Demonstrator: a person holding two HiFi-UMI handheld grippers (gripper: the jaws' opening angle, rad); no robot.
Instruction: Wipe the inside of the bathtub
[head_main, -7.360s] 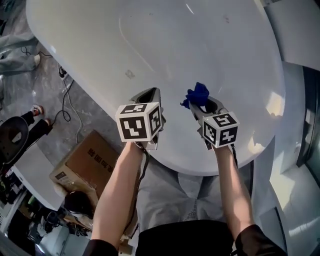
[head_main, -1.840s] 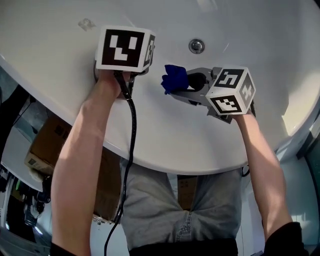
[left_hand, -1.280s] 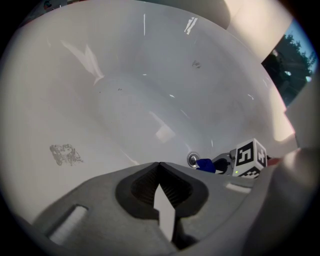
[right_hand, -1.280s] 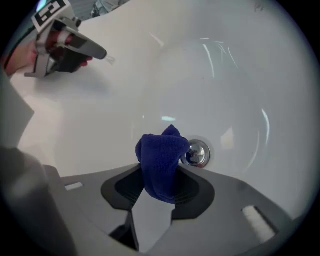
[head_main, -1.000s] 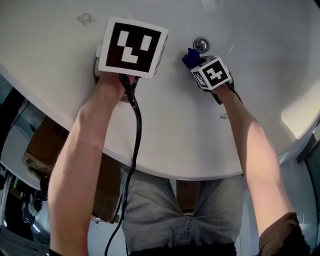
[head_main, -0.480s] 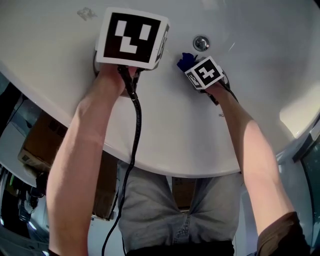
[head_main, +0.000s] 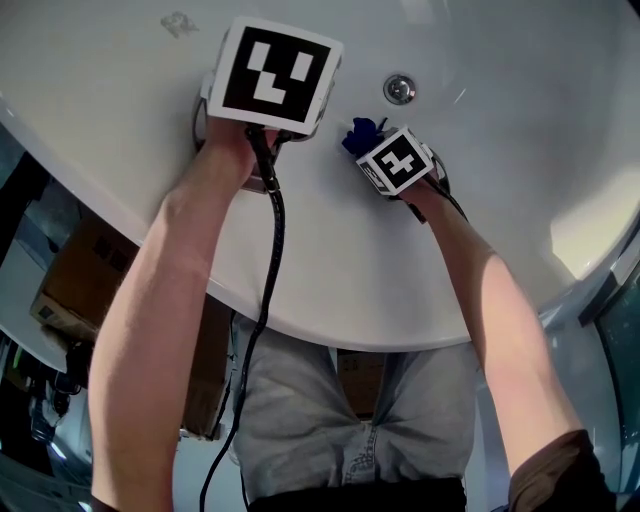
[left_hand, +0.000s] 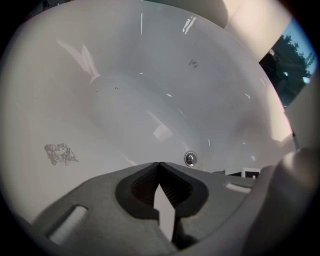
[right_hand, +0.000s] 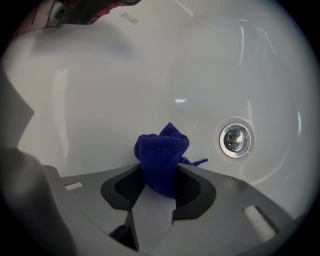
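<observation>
I look down into a white bathtub (head_main: 500, 120) with a chrome drain (head_main: 399, 89) in its floor. My right gripper (right_hand: 161, 167) is shut on a bunched blue cloth (right_hand: 162, 155), and the cloth (head_main: 358, 134) is low against the tub's inside, just left of the drain (right_hand: 235, 139). My left gripper (left_hand: 159, 165) is shut with nothing between its jaws. It hovers over the tub's left side, its marker cube (head_main: 275, 76) high in the head view. The drain (left_hand: 190, 159) shows just beyond its tips.
The tub rim (head_main: 330, 325) curves across in front of the person's legs. A cardboard box (head_main: 75, 270) stands on the floor at the left. A grey smudge (left_hand: 60, 152) marks the tub wall at the left, and a cable (head_main: 272, 250) hangs from the left gripper.
My right gripper with the blue cloth has gone down into the tub and slid leftward, away from the drain. The left gripper has stayed over the tub's left side.
</observation>
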